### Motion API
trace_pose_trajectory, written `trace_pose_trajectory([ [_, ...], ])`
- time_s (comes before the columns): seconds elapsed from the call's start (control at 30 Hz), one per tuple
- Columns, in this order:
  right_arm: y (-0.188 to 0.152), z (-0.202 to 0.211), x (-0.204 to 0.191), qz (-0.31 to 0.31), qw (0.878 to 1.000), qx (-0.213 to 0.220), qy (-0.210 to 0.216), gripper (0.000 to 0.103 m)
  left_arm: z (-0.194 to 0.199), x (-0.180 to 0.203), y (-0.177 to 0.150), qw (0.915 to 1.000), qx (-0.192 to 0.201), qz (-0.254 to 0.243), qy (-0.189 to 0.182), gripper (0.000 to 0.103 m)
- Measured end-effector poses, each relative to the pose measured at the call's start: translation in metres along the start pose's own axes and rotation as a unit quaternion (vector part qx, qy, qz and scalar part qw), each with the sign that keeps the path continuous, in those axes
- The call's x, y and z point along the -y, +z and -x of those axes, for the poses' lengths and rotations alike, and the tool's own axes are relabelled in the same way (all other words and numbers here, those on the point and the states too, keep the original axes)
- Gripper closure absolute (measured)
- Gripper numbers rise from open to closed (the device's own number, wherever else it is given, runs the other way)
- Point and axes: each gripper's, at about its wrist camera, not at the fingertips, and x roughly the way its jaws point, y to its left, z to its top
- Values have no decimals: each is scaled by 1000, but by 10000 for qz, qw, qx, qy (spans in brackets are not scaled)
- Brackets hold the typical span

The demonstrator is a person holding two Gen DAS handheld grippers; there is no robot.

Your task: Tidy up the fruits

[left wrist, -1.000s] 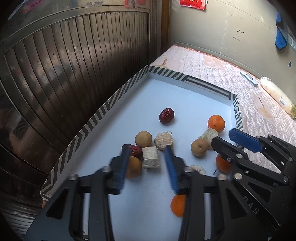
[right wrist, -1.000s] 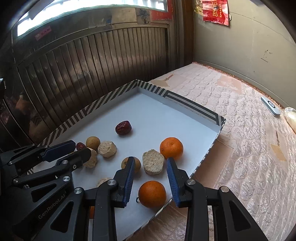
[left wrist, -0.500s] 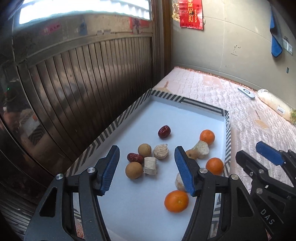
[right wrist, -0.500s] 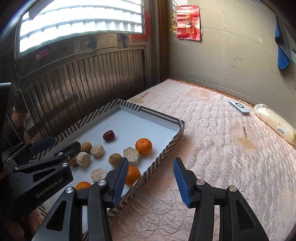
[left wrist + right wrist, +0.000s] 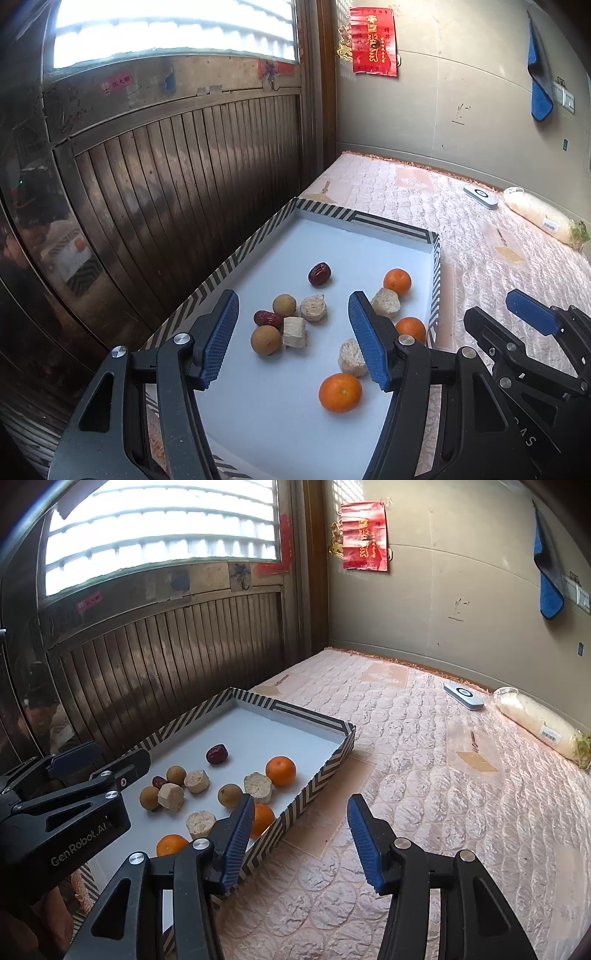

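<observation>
A white tray with a striped rim (image 5: 258, 240) (image 5: 314, 720) lies on a pink mattress and holds loose fruit. In it are three oranges (image 5: 340, 392) (image 5: 280, 770), red dates (image 5: 319, 274) (image 5: 217, 754), brown longans (image 5: 265, 340) (image 5: 230, 794) and pale cut chunks (image 5: 313, 308) (image 5: 258, 785). My left gripper (image 5: 293, 338) is open and empty, raised above the tray's near end. My right gripper (image 5: 301, 840) is open and empty, above the mattress just right of the tray. Each gripper shows in the other's view (image 5: 532, 325) (image 5: 92, 771).
A dark slatted metal door (image 5: 166, 184) runs along the tray's left side. A grey wall (image 5: 461, 590) closes the back. On the mattress (image 5: 424, 775) at far right lie a small white device (image 5: 463, 696) and a wrapped white radish (image 5: 539, 723).
Both grippers have pulled back and up from the fruit and opened wider. The right gripper has moved right, off the tray and over the mattress. The fruit has not moved.
</observation>
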Motion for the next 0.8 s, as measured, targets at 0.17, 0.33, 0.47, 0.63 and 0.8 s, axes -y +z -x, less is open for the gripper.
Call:
trace_pose_trajectory([
  [0.17, 0, 2, 0, 7, 10000, 38, -8, 46, 2, -3, 0, 10000, 0, 83, 3, 41],
  [0.33, 0, 2, -1, 29, 10000, 53, -27, 41, 3, -3, 0, 10000, 34, 86, 0, 41],
  [0.47, 0, 1, -2, 61, 10000, 22, -8, 40, 3, -6, -1, 9999, 28, 136, -20, 41],
  [0.63, 0, -2, -4, 82, 10000, -14, 6, 40, 2, -8, -1, 9999, 28, 168, 0, 41],
  [0.8, -1, -4, -6, 100, 9999, -49, 30, 40, 1, -9, -1, 9998, 11, 201, 0, 41],
])
